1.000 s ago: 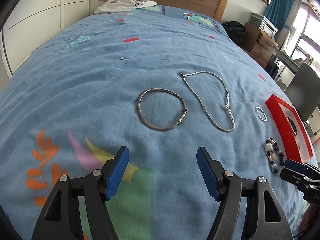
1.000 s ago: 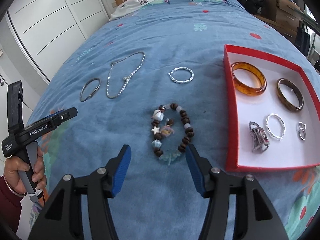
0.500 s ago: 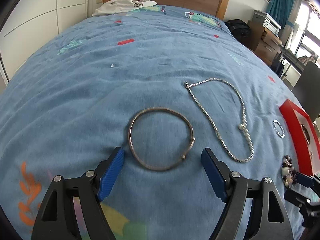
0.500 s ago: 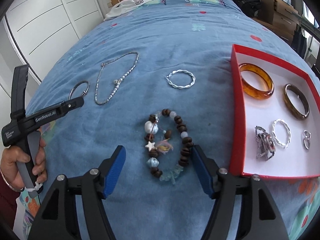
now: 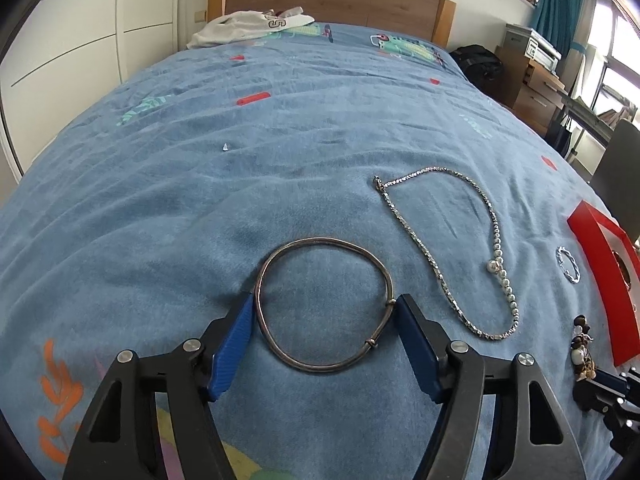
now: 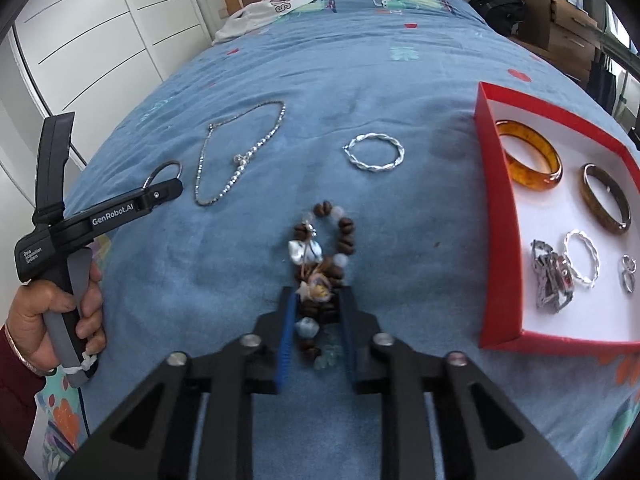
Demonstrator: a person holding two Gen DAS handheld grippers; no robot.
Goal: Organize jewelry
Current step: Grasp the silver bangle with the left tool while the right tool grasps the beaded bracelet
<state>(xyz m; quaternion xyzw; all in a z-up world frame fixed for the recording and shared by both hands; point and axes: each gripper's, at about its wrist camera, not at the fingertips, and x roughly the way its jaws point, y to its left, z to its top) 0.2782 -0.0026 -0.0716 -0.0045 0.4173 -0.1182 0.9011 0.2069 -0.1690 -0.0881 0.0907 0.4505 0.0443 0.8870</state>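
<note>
Left wrist view shows the left gripper [image 5: 325, 312] with its jaws spread wide on either side of the thin metal bangle [image 5: 324, 304], which lies flat on the blue bedspread [image 5: 200, 184]; the blue pads sit at the bangle's sides. Just beside it lies the silver necklace [image 5: 452, 248]. On the right wrist view, the right gripper [image 6: 316, 304] has its jaws clenched on the beaded bracelet [image 6: 324, 256]. The red box [image 6: 496, 216], near its right, holds bangles and rings.
</note>
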